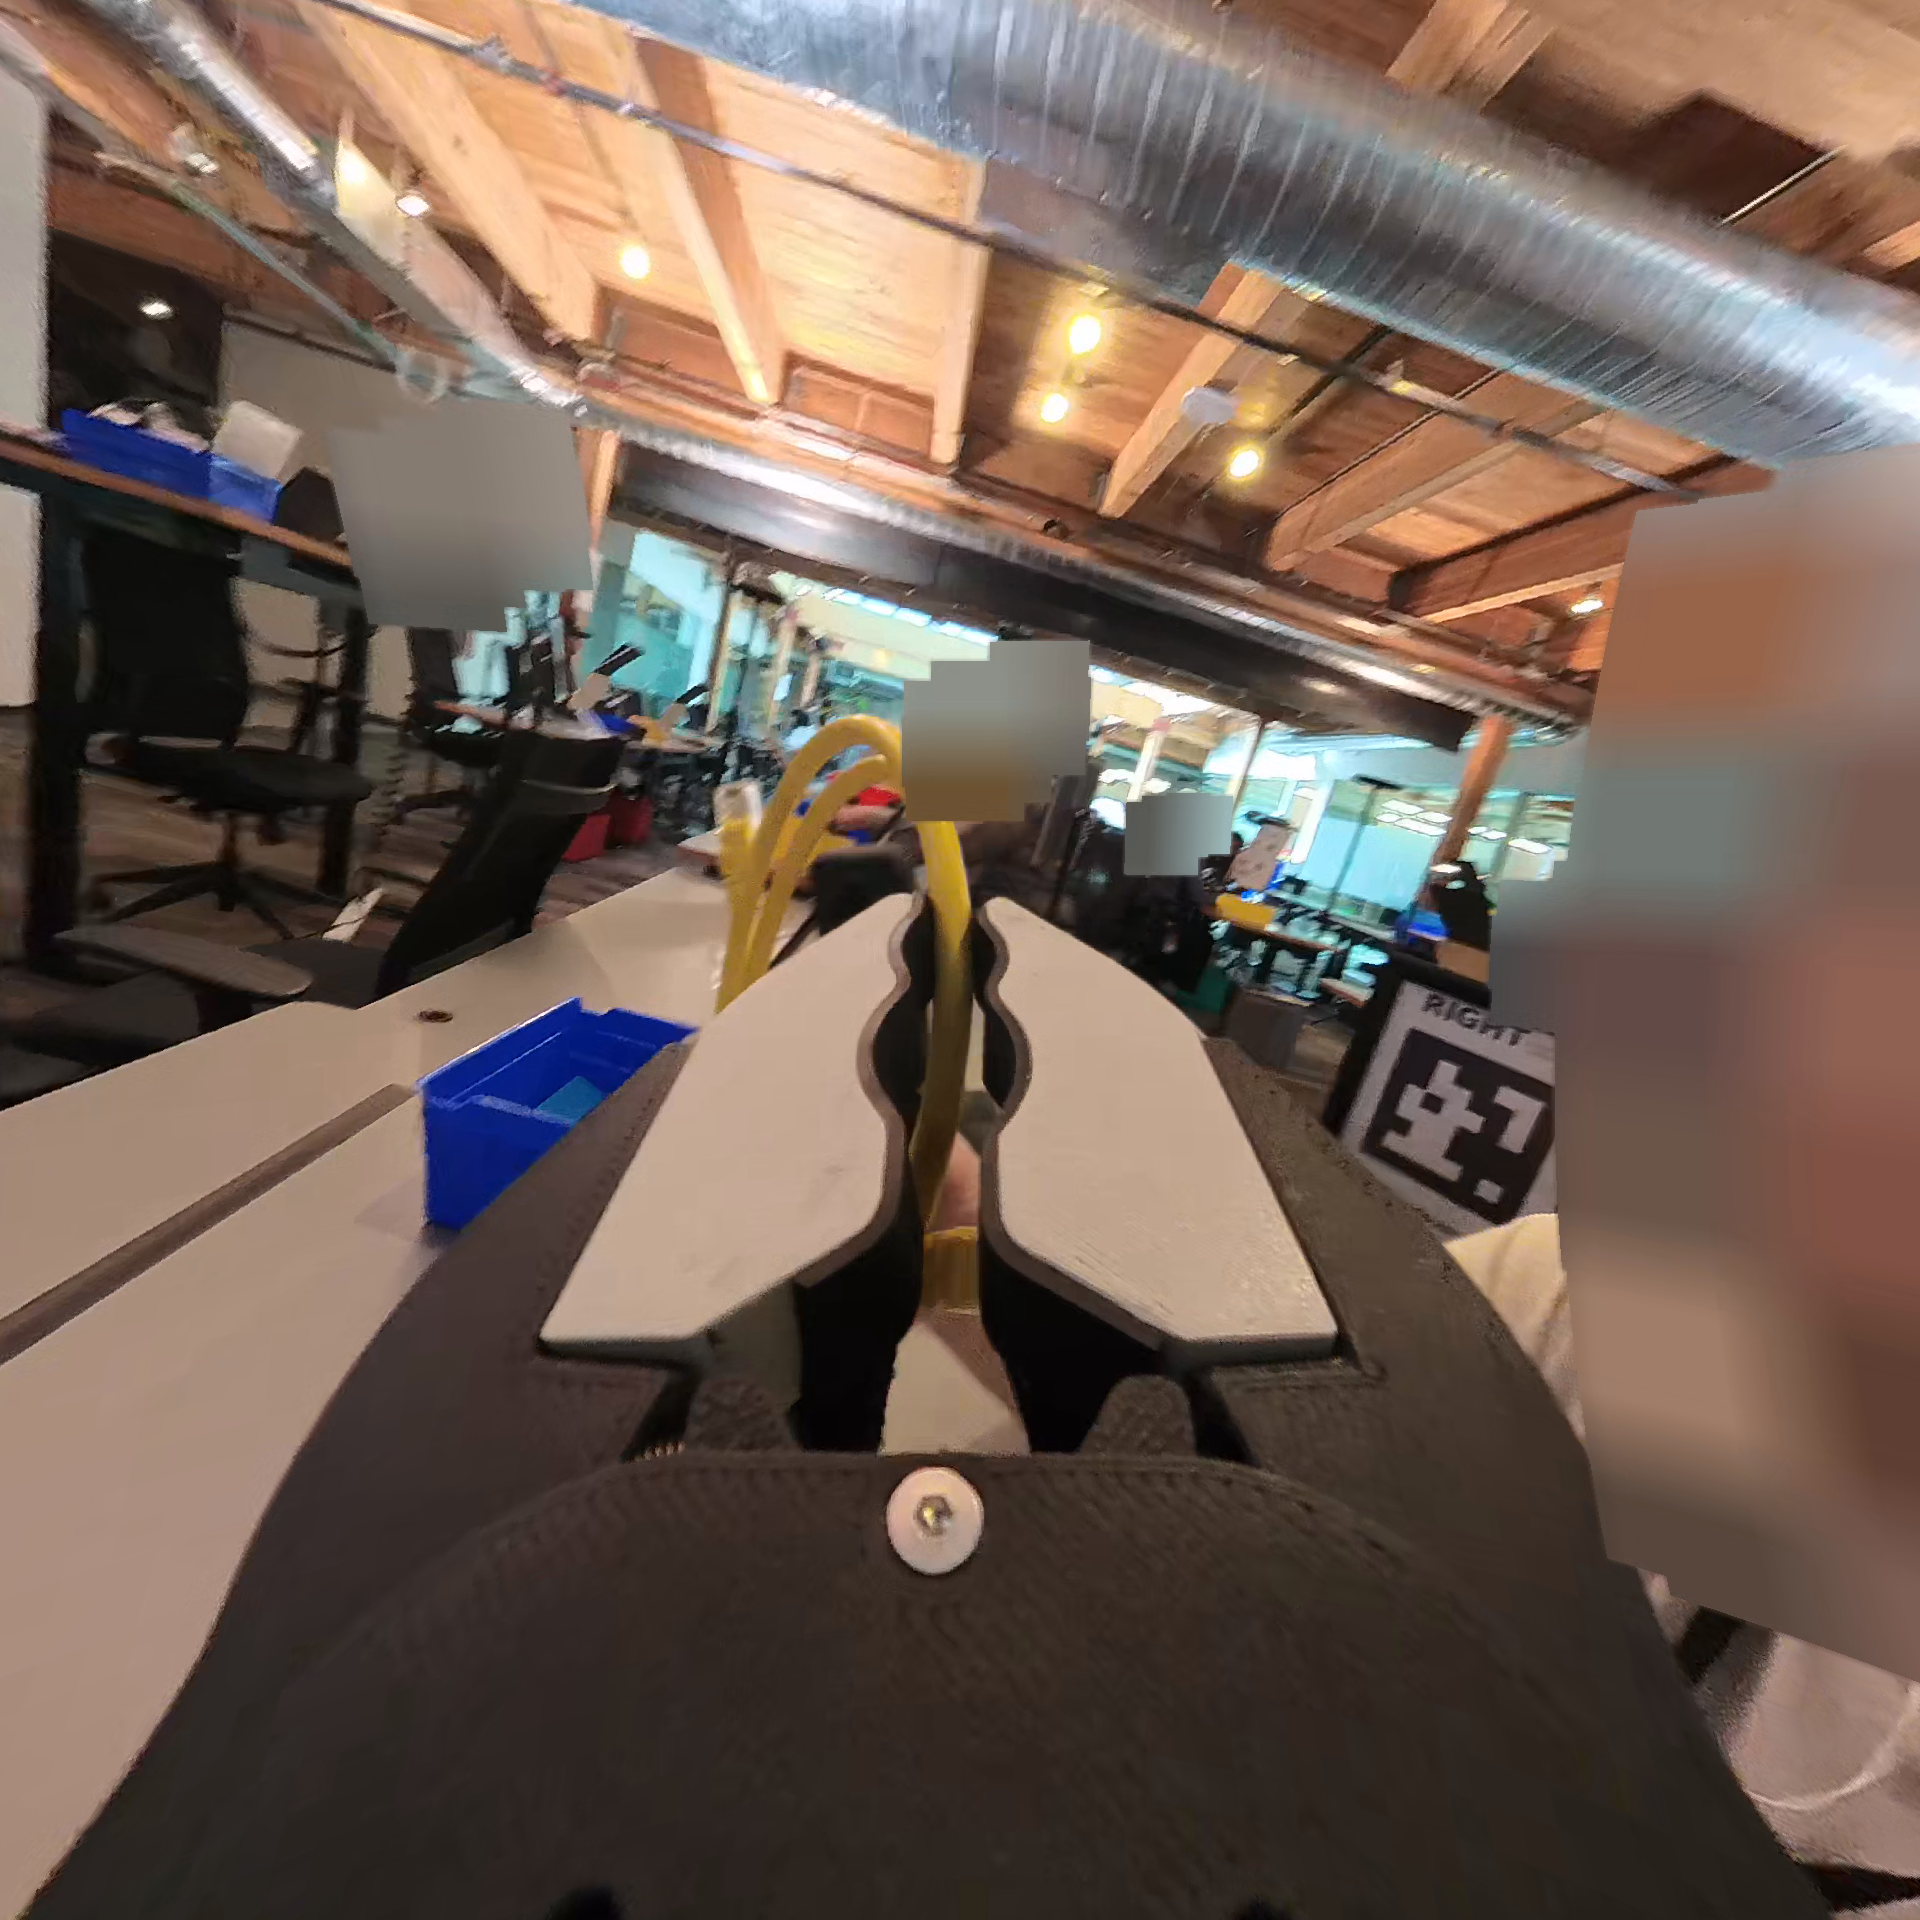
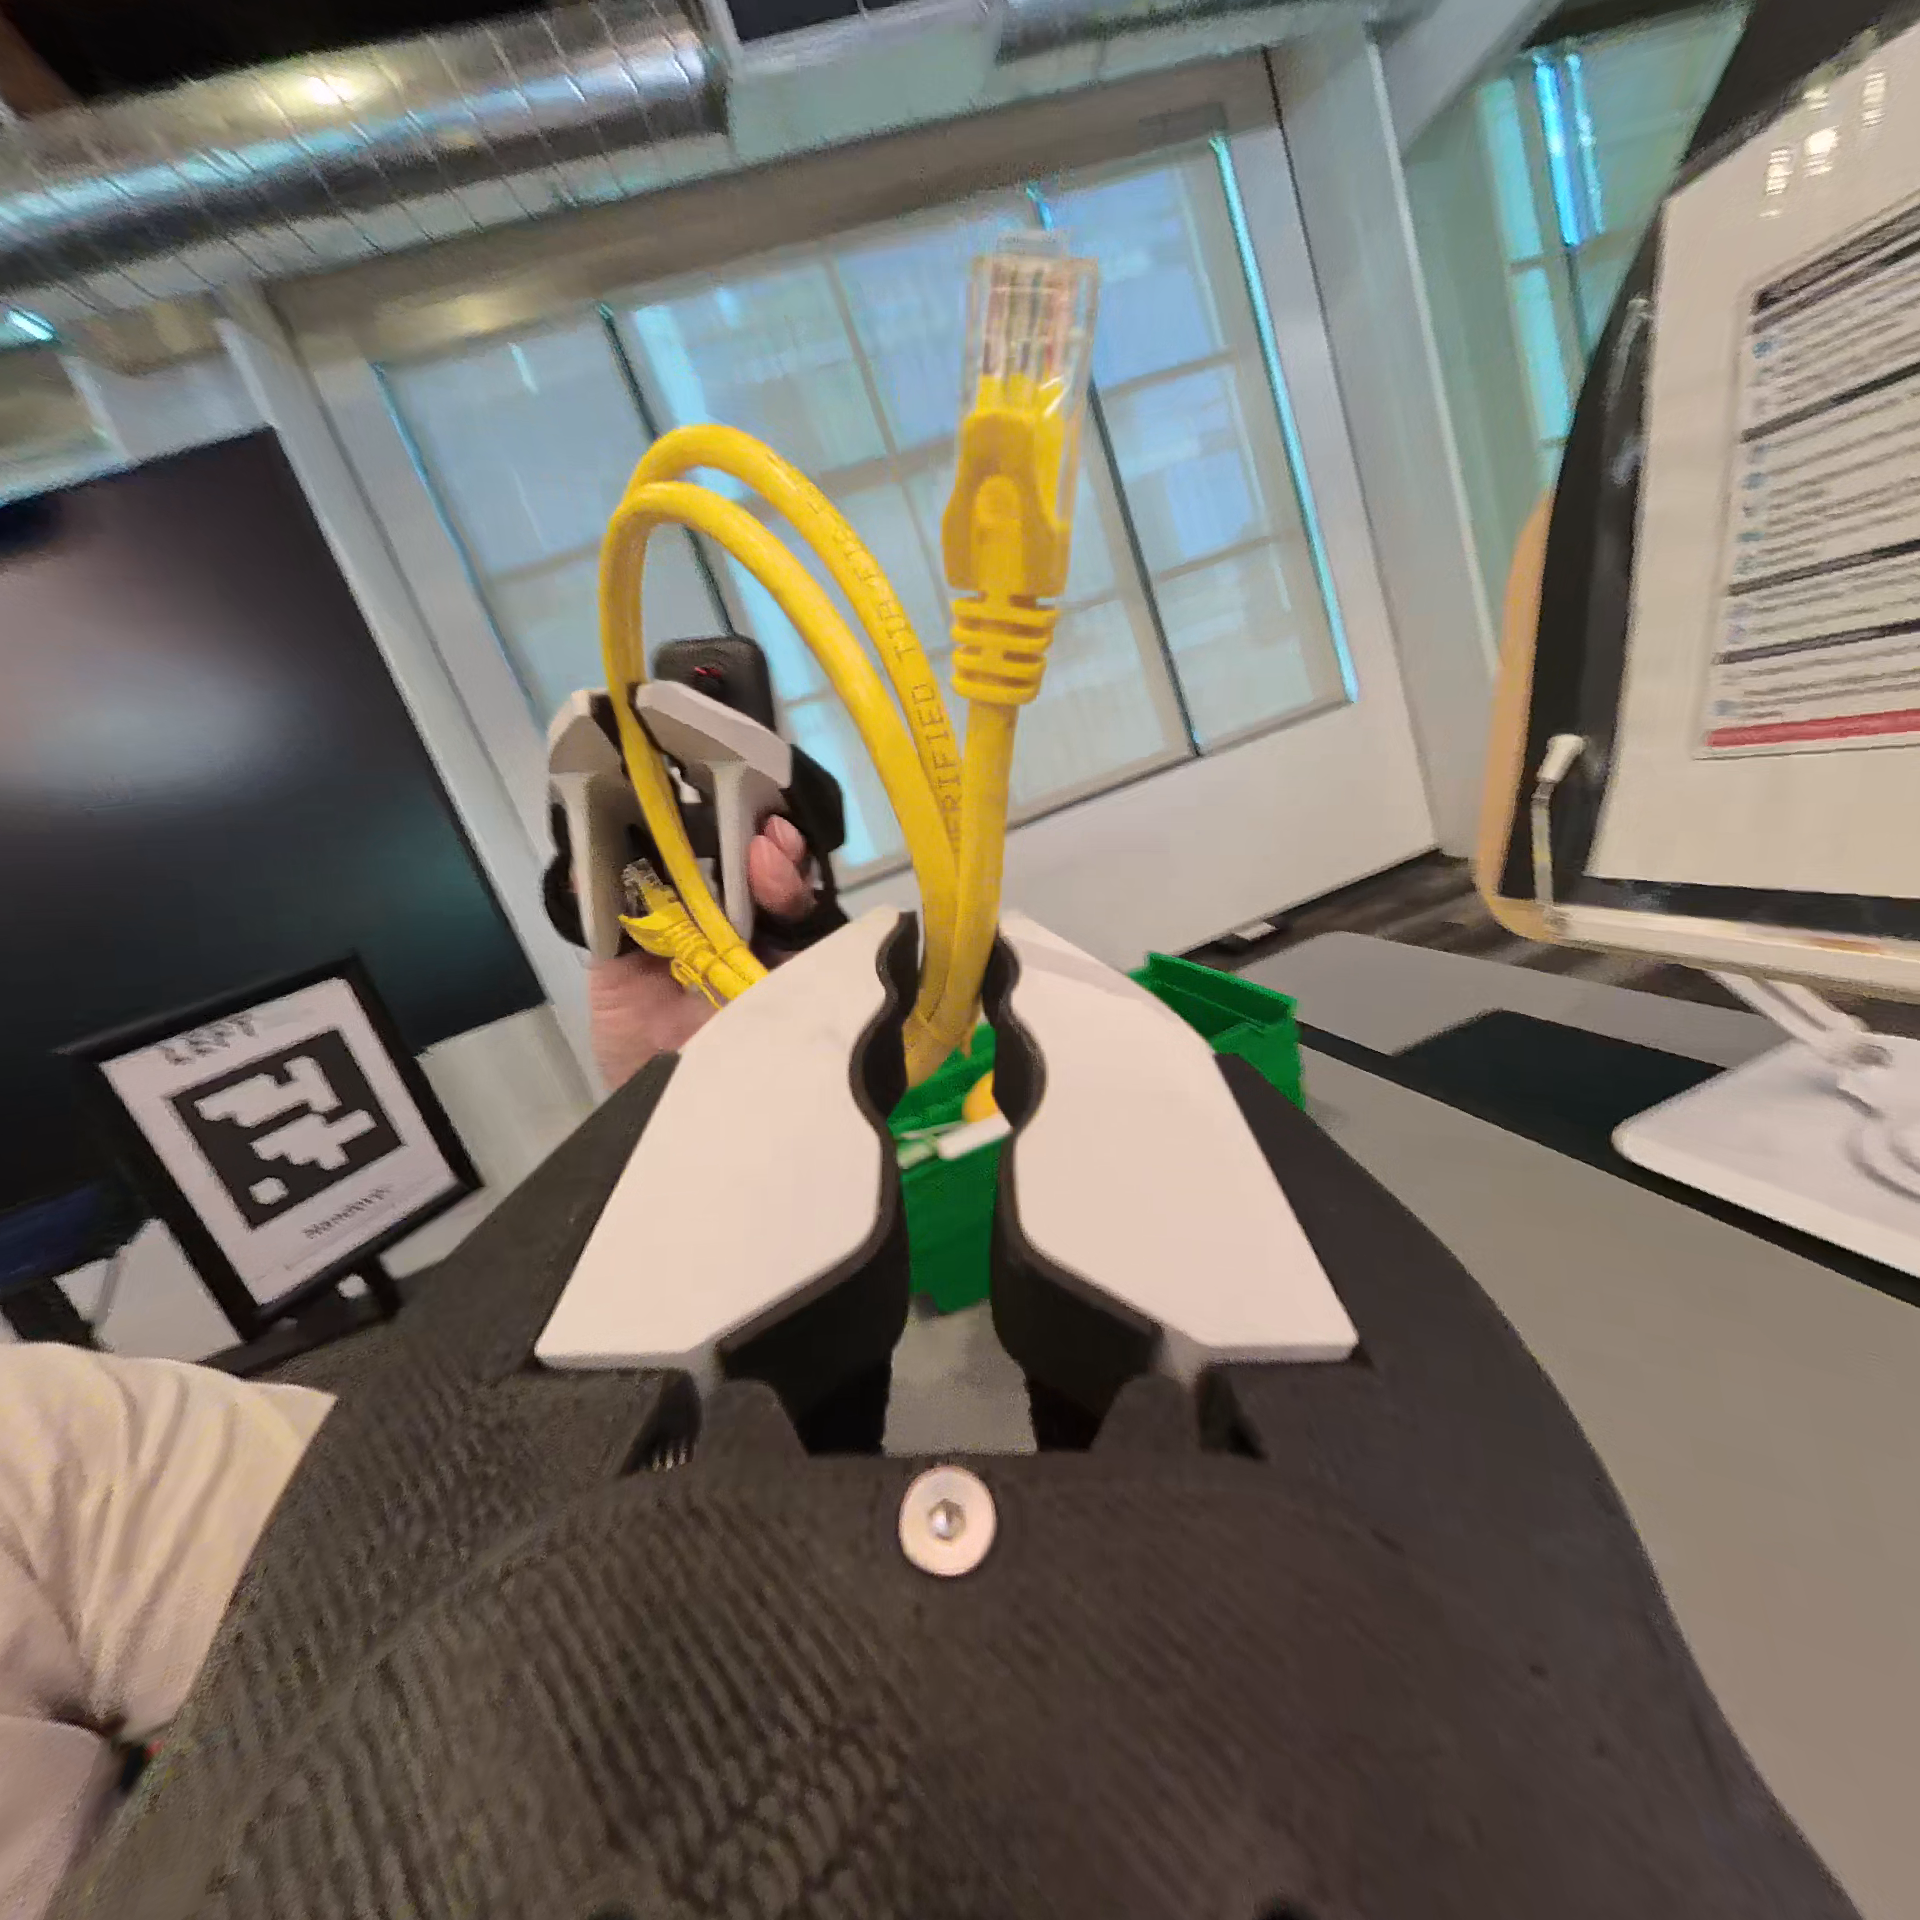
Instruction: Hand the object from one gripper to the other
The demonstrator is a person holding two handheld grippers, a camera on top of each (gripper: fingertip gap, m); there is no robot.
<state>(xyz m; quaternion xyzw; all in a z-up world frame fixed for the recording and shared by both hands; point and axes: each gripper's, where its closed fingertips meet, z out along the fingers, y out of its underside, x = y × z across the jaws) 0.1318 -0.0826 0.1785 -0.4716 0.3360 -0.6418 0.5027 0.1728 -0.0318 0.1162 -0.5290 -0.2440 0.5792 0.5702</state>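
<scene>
A yellow network cable (image 2: 904,686) is coiled in loops, with a clear plug (image 2: 1029,322) pointing up. My right gripper (image 2: 956,935) is shut on two strands of it near the fingertips. My left gripper (image 1: 948,914) is closed around one strand of the same cable (image 1: 945,997). In the right wrist view the left gripper (image 2: 623,717) shows farther off, held in a hand, with a loop running between its fingertips and the second plug (image 2: 660,914) hanging below. Both grippers hold the cable in the air above the table.
A blue bin (image 1: 520,1112) sits on the white table (image 1: 208,1299) to the left. A green bin (image 2: 1226,1013) stands just beyond my right gripper. Framed marker boards (image 1: 1455,1112) (image 2: 281,1143) stand on the table. A stand with a printed sheet (image 2: 1766,520) is at the right.
</scene>
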